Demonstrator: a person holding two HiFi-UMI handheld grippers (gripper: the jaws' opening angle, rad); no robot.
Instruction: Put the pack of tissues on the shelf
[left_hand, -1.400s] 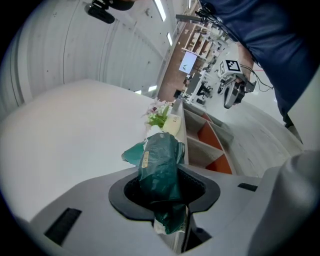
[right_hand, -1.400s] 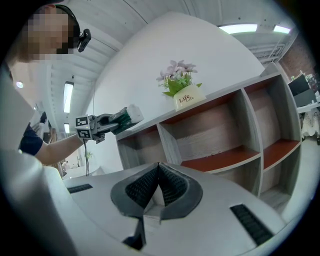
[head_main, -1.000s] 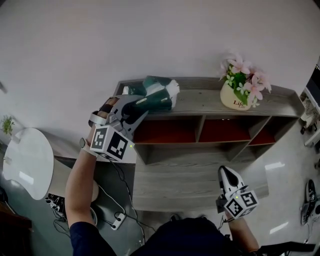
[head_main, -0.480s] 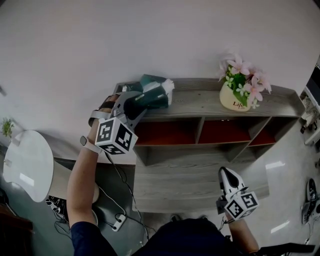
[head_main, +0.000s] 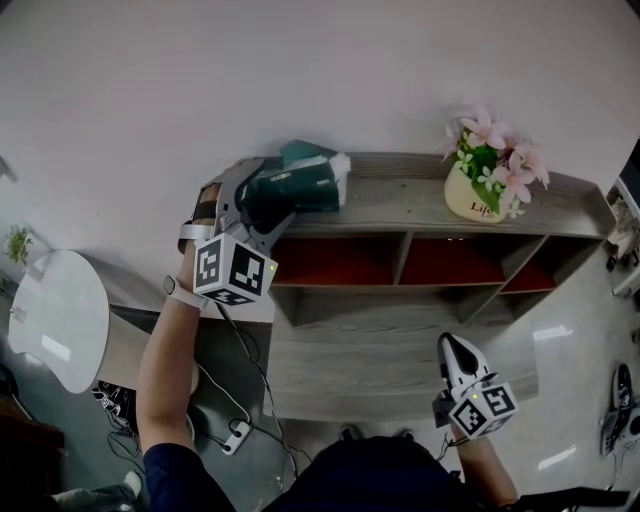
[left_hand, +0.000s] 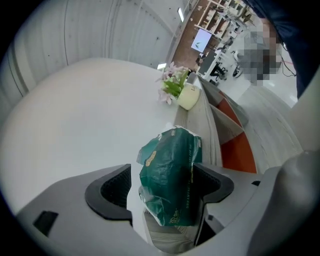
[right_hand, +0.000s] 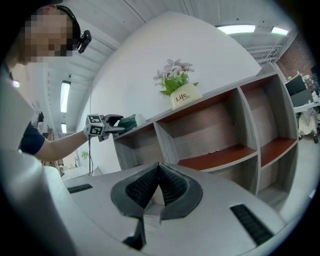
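The green pack of tissues (head_main: 305, 186) (left_hand: 172, 180) lies on the left end of the grey shelf's top board (head_main: 400, 205). My left gripper (head_main: 270, 195) (left_hand: 162, 185) is level with that board, and the pack sits between its two jaws. Those jaws have just been opening: they stand wide, and the left pad (left_hand: 116, 189) is clear of the pack with a gap. My right gripper (head_main: 452, 347) (right_hand: 159, 167) hangs low in front of the shelf, shut with nothing in it. The right gripper view shows the left gripper (right_hand: 102, 127) at the shelf's top left corner.
A cream pot of pink flowers (head_main: 480, 195) (left_hand: 187, 96) (right_hand: 182, 95) stands toward the right end of the top board. Below are open compartments with red backs (head_main: 335, 262). A white round table (head_main: 55, 320) is at my left, and cables with a power strip (head_main: 235, 440) lie on the floor.
The left gripper's jaws have gone from closed on the pack to wide open. The gripper shifted slightly up and toward the wall. The pack rests on the shelf top. The right gripper has not moved.
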